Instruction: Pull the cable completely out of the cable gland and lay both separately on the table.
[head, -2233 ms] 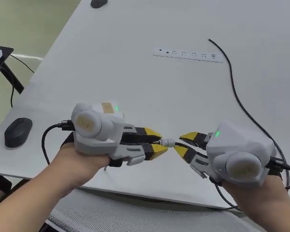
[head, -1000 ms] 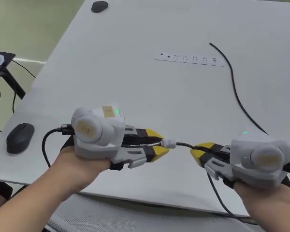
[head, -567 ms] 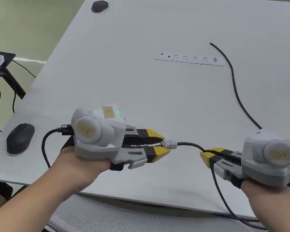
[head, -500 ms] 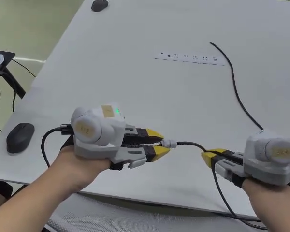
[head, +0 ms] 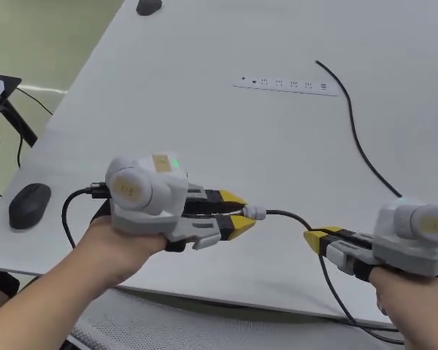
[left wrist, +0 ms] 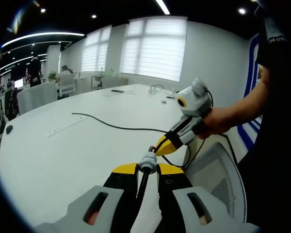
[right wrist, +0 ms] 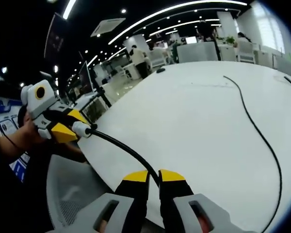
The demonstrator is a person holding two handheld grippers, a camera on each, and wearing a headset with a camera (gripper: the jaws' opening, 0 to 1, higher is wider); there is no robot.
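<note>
My left gripper (head: 241, 211) is shut on the small white cable gland (head: 253, 213), held just above the table's near edge. A black cable (head: 288, 216) leaves the gland and arcs rightward to my right gripper (head: 312, 237), which is shut on it; the rest trails down past the table's edge. In the left gripper view the gland (left wrist: 147, 161) sits between the yellow jaw tips, with the right gripper (left wrist: 167, 143) just beyond. In the right gripper view the cable (right wrist: 121, 148) runs from the gland (right wrist: 82, 128) in the left gripper (right wrist: 63, 127) to my own jaws (right wrist: 153, 175).
On the white table (head: 204, 131) a white power strip (head: 283, 84) lies at the back, with a long black cable (head: 358, 142) running beside it toward the right. A dark mouse (head: 29, 202) sits at the left edge, another (head: 149, 6) at the far end. A mesh chair (head: 168, 321) is below.
My right gripper has slid to the right, away from the left one, and a longer stretch of cable now shows between them. The left gripper has stayed in place on the gland.
</note>
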